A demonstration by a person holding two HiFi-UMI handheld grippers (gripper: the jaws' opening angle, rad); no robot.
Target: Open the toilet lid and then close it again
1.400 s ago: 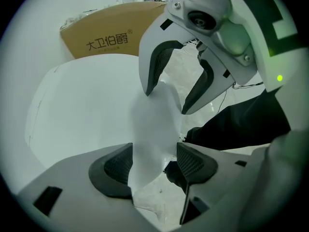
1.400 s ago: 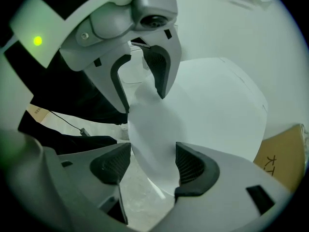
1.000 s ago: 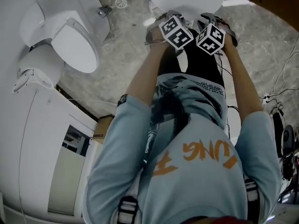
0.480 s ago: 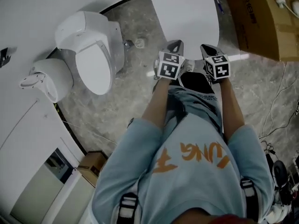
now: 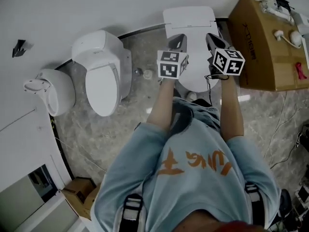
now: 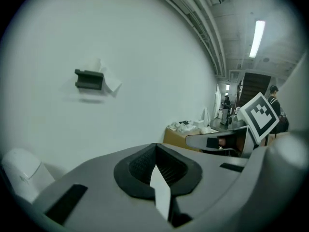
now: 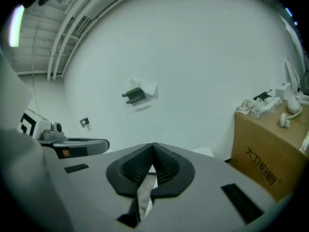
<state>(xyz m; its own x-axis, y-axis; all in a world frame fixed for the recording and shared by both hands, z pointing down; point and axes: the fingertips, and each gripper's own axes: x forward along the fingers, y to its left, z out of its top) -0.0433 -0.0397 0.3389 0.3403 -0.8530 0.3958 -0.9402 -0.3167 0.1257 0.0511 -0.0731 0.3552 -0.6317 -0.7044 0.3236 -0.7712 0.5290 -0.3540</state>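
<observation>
at upper centre, above the lowered toilet lid [image 5: 194, 77], hold left gripper [image 5: 178, 40] and right gripper [image 5: 212, 39] pressed together, empty; steer clear of the cardboard box [image 5: 263, 45] at upper right.

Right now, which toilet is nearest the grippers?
The toilet beside the cardboard box, straight ahead; the other toilet stands off to the left.

Higher now: left gripper [image 5: 178, 38], right gripper [image 5: 213, 37]

Toilet lid [image 5: 197, 72] apparently partly hidden
</observation>
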